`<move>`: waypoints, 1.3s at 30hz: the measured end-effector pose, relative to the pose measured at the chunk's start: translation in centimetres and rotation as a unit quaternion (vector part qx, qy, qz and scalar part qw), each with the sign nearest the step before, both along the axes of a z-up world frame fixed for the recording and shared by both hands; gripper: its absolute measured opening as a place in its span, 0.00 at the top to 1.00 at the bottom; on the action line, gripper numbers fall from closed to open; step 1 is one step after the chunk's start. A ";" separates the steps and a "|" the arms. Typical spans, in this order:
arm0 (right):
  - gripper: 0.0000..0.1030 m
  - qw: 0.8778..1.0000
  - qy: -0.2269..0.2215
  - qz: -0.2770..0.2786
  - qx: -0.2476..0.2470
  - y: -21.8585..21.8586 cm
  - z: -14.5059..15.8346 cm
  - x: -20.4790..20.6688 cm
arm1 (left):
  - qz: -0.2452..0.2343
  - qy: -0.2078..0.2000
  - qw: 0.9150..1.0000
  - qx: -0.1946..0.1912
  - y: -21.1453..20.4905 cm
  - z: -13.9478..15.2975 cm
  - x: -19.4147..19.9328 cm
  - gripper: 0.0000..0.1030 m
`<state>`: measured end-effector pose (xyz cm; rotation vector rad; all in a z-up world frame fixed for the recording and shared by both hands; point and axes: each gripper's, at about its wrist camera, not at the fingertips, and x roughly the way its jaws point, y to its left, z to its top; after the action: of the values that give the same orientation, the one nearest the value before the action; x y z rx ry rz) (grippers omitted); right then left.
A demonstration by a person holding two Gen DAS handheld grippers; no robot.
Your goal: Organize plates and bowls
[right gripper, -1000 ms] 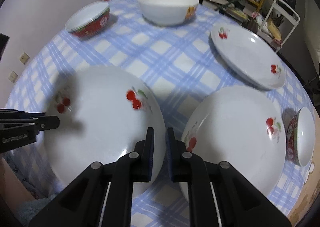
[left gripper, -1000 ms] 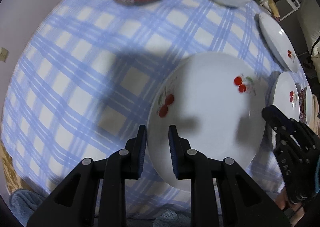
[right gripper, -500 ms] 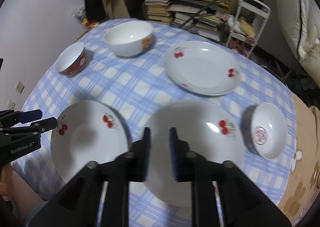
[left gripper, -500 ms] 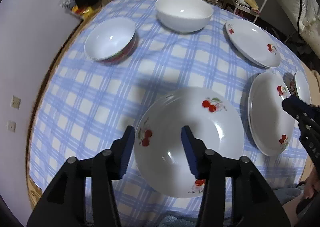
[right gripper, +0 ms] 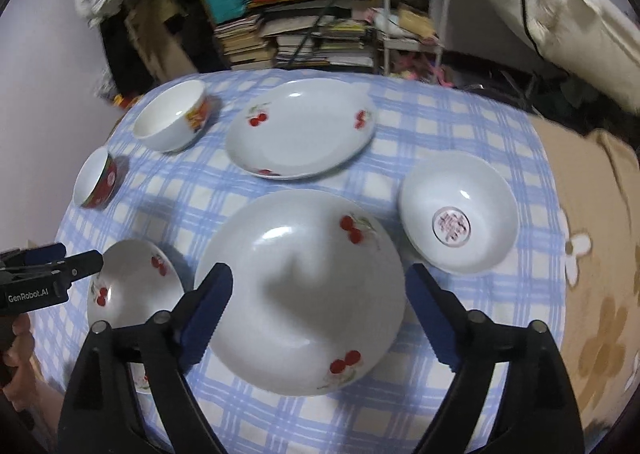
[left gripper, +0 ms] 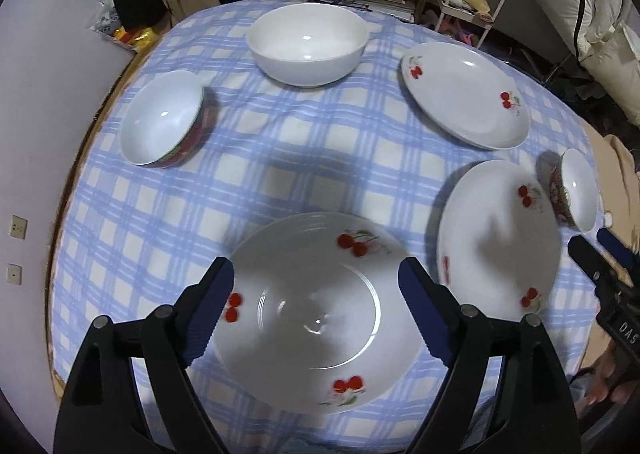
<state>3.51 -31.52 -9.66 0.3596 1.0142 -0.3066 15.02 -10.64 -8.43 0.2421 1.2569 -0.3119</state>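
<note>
Three white cherry plates lie on the blue checked tablecloth (left gripper: pixel 320 134). My left gripper (left gripper: pixel 316 310) is open and empty above the near plate (left gripper: pixel 320 318). My right gripper (right gripper: pixel 318 314) is open and empty above the middle plate (right gripper: pixel 304 286), which also shows in the left wrist view (left gripper: pixel 496 242). The far plate (left gripper: pixel 464 94) lies at the back right. A large white bowl (left gripper: pixel 306 42) stands at the back, a red-sided bowl (left gripper: pixel 168 118) at the left, and a small bowl with a red emblem (right gripper: pixel 458 214) at the right.
The round table's edge (left gripper: pixel 68 190) runs close to a wall on the left. Behind the table stand stacked books (right gripper: pixel 280 34) and a white metal cart (right gripper: pixel 412 14). A tan flowered cloth (right gripper: pixel 600 254) lies to the right.
Both grippers have opened wide and pulled up and back from the plates. Their views now take in the whole table.
</note>
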 end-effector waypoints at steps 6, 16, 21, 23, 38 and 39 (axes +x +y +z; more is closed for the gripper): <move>0.09 0.999 0.004 -0.047 0.023 -1.7 -1.0 -0.9 | -0.005 -0.015 0.999 -0.030 -2.1 0.0 0.3 0.19; 0.15 0.992 0.036 -0.106 0.050 -3.7 -3.6 -1.4 | -0.026 -0.029 0.999 -0.010 -5.3 -1.5 0.9 0.19; 0.23 0.987 0.057 -0.128 0.075 -4.5 -5.5 -1.4 | -0.030 0.005 0.999 -0.012 -6.0 -3.1 1.5 0.19; 0.32 0.984 0.068 -0.138 0.087 -5.0 -6.3 -1.4 | -0.032 0.020 0.999 -0.016 -6.2 -3.7 1.7 0.20; 0.46 0.977 0.081 -0.135 0.141 -5.3 -8.5 -0.6 | -0.081 0.057 0.995 0.022 -9.6 -7.0 1.1 0.57; 0.53 0.977 0.084 -0.132 0.144 -5.2 -8.7 -0.5 | -0.086 0.060 0.994 0.022 -9.9 -7.2 1.0 0.61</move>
<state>3.05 -36.74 -18.34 0.7451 1.1824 -0.4353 16.00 -20.51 -15.62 0.3760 1.3651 -0.4524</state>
